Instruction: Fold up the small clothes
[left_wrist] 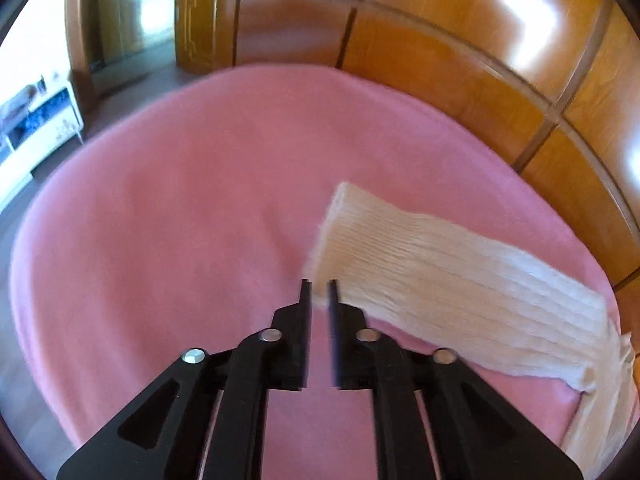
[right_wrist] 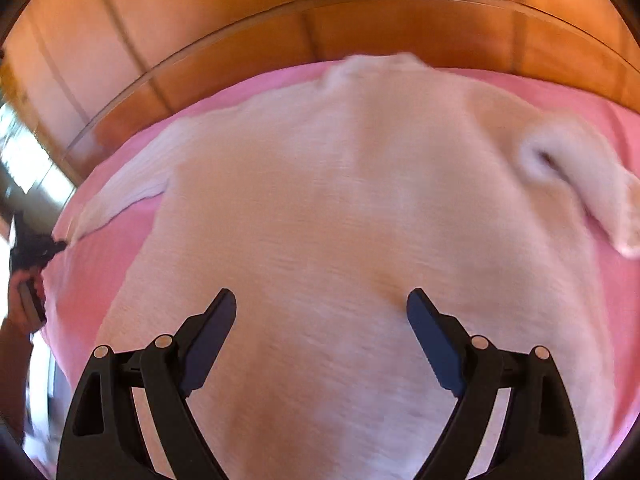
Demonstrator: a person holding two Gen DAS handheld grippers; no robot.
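In the left wrist view, the left gripper (left_wrist: 320, 286) is hovering with its jaws narrowly parted and empty, beside the cream sweater's (left_wrist: 460, 284) sleeve end lying at centre right on the pink blanket (left_wrist: 180, 220). In the right wrist view, the right gripper (right_wrist: 322, 300) is hanging spread wide and empty over the sweater body filling the frame's middle

Sweater (right_wrist: 340, 208) on blanket (left_wrist: 180, 200) — headboard (left_wrist: 460, 64) behind

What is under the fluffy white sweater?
The white sweater lies flat on a pink blanket, which shows all around it. What the blanket itself covers is hidden, and so is anything tucked beneath the sweater.
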